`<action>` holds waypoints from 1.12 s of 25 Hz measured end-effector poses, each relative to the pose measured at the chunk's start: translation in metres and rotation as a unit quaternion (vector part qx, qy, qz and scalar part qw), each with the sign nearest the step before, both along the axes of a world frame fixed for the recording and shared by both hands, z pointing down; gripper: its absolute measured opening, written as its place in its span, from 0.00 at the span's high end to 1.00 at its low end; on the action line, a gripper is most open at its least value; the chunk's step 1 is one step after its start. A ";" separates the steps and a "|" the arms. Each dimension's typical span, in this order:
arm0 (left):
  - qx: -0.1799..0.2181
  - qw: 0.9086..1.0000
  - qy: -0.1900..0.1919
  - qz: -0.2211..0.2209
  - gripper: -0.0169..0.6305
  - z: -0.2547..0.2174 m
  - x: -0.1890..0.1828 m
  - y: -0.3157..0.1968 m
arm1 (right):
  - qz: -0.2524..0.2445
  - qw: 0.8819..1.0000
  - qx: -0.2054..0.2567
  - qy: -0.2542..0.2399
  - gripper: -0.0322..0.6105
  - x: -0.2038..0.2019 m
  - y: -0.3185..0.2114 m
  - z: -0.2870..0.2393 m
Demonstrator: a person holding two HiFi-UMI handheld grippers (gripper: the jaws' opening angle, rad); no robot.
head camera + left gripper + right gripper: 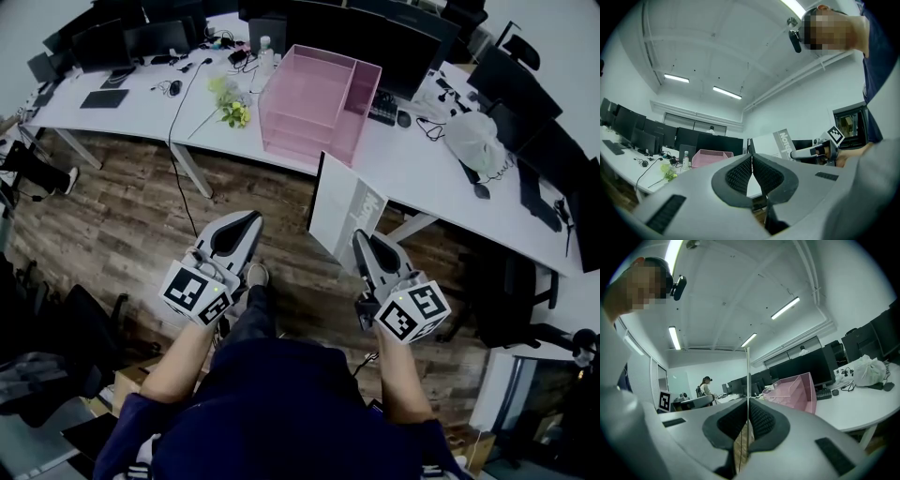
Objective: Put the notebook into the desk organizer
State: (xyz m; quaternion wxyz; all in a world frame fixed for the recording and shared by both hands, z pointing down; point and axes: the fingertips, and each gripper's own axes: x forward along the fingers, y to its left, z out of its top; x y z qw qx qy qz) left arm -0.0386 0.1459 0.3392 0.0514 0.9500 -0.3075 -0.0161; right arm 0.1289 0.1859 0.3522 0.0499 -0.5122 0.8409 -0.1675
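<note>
My right gripper (362,240) is shut on the lower corner of a white notebook (343,208), which stands upright in front of the desk. In the right gripper view the notebook (747,376) shows edge-on as a thin line rising from between the pads. The pink desk organizer (314,103) stands on the white desk (412,178), beyond the notebook and slightly left. My left gripper (246,221) hovers over the wooden floor to the left, shut with nothing between its pads (740,174). From the left gripper view the notebook (776,143) and the organizer (710,157) are both visible.
Monitors (366,33), a keyboard (382,105), a mouse, cables, a water bottle (265,49) and yellow flowers (232,105) lie around the organizer. A white bag (476,139) sits to the right, with office chairs (511,291) nearby. The desk's edge runs just ahead of the notebook.
</note>
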 end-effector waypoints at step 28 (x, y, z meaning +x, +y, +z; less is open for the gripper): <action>-0.033 0.999 0.006 0.030 0.92 0.027 -0.051 -0.231 | 0.030 0.999 -0.043 0.007 0.94 -0.049 -0.217 0.023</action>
